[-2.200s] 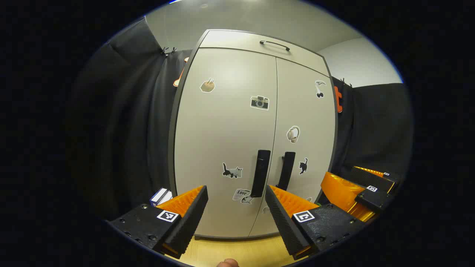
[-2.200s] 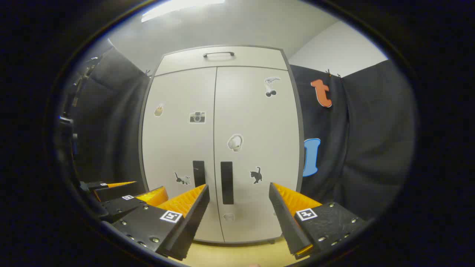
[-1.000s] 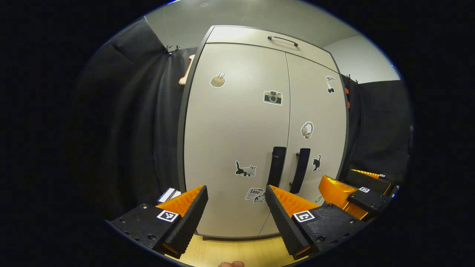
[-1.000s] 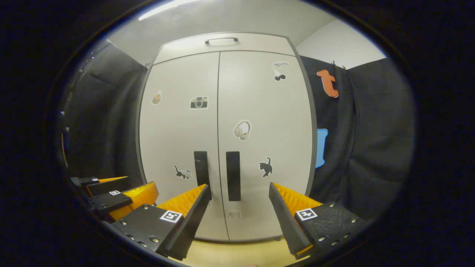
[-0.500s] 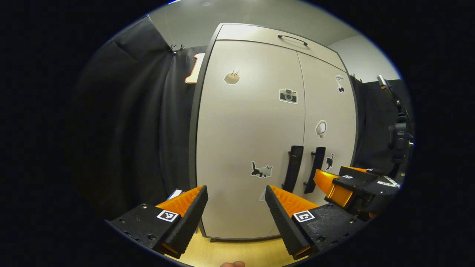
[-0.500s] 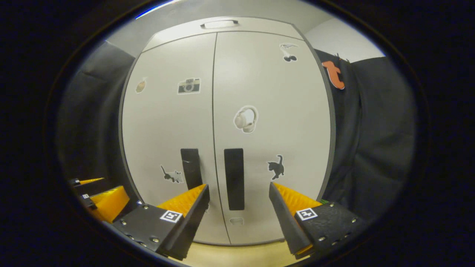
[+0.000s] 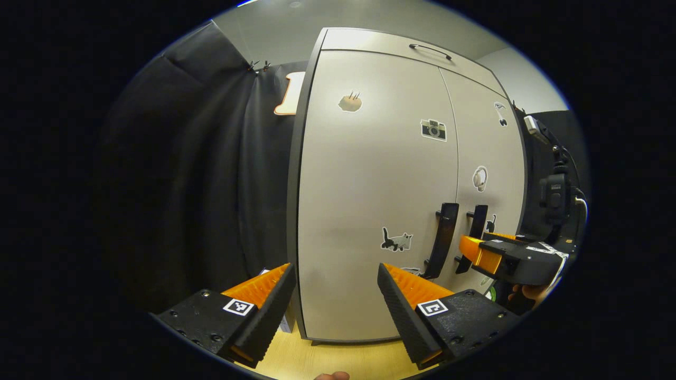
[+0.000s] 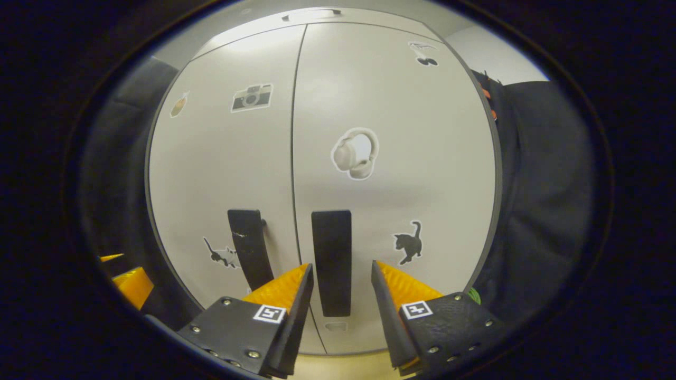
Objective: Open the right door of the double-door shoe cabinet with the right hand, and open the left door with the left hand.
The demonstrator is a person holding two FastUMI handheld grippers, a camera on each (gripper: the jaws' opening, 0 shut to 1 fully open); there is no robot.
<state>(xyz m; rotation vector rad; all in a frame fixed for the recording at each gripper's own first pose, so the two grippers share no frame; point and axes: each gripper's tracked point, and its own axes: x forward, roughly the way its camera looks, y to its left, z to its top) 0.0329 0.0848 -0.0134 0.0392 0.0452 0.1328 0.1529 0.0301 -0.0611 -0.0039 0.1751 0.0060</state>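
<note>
The pale grey shoe cabinet has both doors shut. In the right gripper view the right door's black handle (image 8: 331, 261) stands upright between the fingers of my right gripper (image 8: 340, 265). The jaws are narrowed around the handle, with a gap still visible on its right side. The left door's handle (image 8: 251, 253) is just to the left. In the left gripper view my left gripper (image 7: 336, 266) is open and holds nothing, facing the left door (image 7: 369, 184) low down. The left handle (image 7: 442, 240) is off to its right. The right gripper (image 7: 470, 250) reaches the right handle (image 7: 477, 229).
Black cloth hangs on both sides of the cabinet. A top drawer with a metal handle (image 7: 430, 50) sits above the doors. Yellow wooden floor (image 7: 327, 359) runs below. A small box (image 7: 288, 319) stands by the cabinet's lower left corner. A hand (image 7: 528, 290) holds the right gripper.
My right gripper has come close to the cabinet and its fingers have narrowed around the right handle. My left gripper has swung left, so the handles now sit to its right.
</note>
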